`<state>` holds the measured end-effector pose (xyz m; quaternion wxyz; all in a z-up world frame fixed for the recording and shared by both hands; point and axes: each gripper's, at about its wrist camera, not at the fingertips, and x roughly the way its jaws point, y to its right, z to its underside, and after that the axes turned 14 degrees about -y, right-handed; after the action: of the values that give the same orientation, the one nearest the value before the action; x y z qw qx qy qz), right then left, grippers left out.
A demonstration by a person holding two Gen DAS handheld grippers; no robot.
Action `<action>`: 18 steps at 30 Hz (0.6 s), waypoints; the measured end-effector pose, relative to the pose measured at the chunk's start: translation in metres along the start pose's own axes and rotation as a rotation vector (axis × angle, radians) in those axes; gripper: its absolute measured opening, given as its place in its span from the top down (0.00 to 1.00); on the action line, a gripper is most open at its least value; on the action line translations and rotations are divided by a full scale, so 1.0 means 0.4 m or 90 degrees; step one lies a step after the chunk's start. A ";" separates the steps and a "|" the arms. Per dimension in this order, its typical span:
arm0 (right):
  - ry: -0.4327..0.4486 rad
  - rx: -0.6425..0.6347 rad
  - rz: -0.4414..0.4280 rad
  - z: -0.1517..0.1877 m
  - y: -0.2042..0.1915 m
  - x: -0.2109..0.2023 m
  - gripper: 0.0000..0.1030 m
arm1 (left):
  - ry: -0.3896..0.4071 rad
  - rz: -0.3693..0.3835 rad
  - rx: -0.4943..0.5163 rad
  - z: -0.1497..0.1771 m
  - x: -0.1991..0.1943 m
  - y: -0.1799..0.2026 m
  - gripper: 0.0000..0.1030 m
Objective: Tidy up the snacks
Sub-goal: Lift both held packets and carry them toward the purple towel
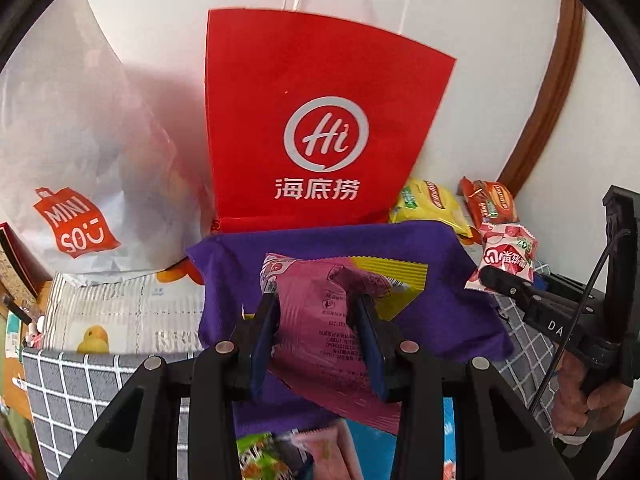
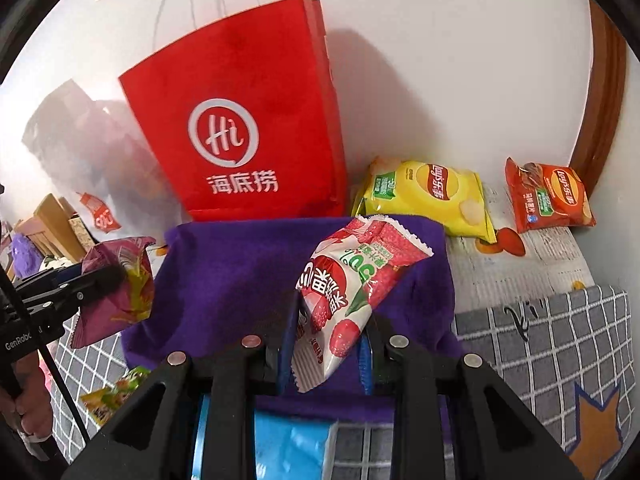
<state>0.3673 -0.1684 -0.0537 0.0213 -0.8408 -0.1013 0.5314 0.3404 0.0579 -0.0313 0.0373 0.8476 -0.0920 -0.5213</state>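
Observation:
My left gripper is shut on a magenta and yellow snack packet, held above a purple cloth bag. My right gripper is shut on a red and white lychee snack packet, also above the purple cloth bag. The left gripper with its magenta packet shows at the left of the right wrist view. The right gripper with the lychee packet shows at the right of the left wrist view.
A red paper bag stands against the wall behind the purple bag. A yellow chip bag and an orange chip bag lie at the back right. A white Miniso bag stands at the left. More snack packets lie near the front.

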 end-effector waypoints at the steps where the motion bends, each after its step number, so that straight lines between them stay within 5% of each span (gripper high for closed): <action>1: 0.000 0.000 0.001 -0.007 0.002 0.006 0.74 | -0.002 0.000 -0.001 -0.008 0.010 -0.005 0.63; 18: -0.068 0.006 0.000 -0.064 0.049 0.175 0.74 | -0.069 -0.016 -0.011 -0.049 0.185 -0.052 0.63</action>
<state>0.4222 -0.1723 -0.1076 0.0198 -0.8110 -0.1002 0.5761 0.3927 0.0633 -0.0906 0.0329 0.8191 -0.0787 -0.5673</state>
